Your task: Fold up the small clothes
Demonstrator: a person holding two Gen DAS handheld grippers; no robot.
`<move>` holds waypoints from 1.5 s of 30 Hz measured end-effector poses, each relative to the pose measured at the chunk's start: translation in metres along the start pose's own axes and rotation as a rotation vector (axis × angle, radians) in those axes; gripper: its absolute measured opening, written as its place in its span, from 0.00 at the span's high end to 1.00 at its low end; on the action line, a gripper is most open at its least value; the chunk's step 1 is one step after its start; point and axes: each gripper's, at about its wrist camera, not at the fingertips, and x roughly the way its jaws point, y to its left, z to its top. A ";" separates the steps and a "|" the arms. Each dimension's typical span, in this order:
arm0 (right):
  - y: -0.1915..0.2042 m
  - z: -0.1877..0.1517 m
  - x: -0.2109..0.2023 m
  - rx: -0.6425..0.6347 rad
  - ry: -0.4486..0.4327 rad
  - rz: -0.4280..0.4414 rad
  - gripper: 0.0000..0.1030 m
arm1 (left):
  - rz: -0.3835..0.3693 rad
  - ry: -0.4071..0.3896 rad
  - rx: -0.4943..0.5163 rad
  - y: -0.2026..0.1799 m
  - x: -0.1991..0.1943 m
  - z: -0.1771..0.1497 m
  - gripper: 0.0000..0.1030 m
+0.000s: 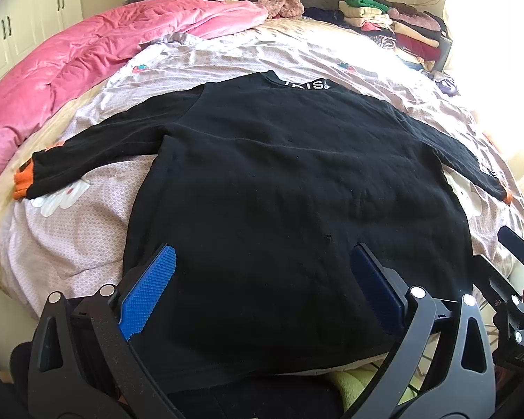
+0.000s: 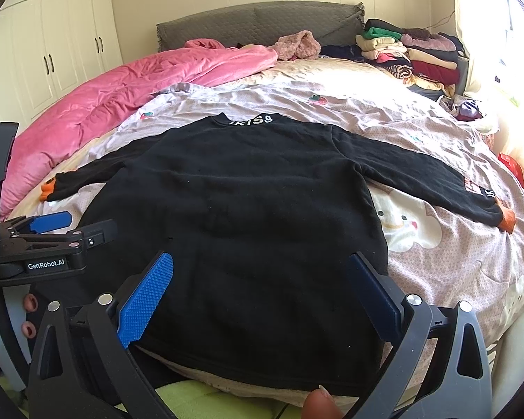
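Black long-sleeved knit sweater (image 1: 279,181) with orange cuffs lies flat on the bed, sleeves spread. Left gripper (image 1: 262,289) jaws apart over sweater hem, gripping nothing; right gripper (image 2: 260,293) likewise. Pink quilted duvet (image 1: 87,66) lies beyond the sweater's left sleeve, stack of folded clothes (image 2: 412,56) beyond its right.

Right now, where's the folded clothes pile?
The folded clothes pile sits at the far right corner of the bed, right of the grey headboard and beyond the spread black sweater, in both wrist views.
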 end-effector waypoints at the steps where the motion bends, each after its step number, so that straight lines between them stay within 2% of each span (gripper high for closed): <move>1: 0.000 0.000 0.000 0.000 0.000 0.001 0.04 | 0.000 0.000 -0.001 0.001 0.000 0.000 0.09; 34: 0.005 -0.001 0.000 0.009 -0.005 -0.001 0.04 | 0.001 -0.007 -0.003 0.001 -0.003 0.000 0.09; 45: -0.008 0.002 0.001 0.030 -0.015 -0.015 0.04 | 0.006 -0.005 -0.001 0.001 -0.001 0.000 0.09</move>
